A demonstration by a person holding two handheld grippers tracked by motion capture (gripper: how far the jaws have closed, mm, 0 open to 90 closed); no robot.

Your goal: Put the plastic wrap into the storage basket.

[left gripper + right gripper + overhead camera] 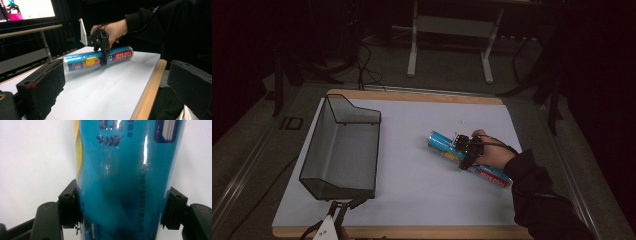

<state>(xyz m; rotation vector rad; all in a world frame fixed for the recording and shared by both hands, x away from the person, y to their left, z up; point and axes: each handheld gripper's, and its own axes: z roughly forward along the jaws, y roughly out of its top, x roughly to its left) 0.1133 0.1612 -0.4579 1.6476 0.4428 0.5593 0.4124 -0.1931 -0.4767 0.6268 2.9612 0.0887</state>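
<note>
Plastic food wrap roll (pixel 468 159) lies flat on a white sheet over the wood-edged table (pixel 412 232), right of middle, in a dark room with a metal stand on grey floor behind. Black wire mesh basket (pixel 343 147) sits well apart at the left. Right gripper (pixel 463 150) clamps the glossy blue tube (both pads touching its sides). Left gripper (pixel 343 206) hangs spread wide at the near edge.

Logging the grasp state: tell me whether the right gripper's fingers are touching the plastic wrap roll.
Touching. In the right gripper view, both fingers press the sides of the blue plastic wrap roll, with no gap either side.
</note>
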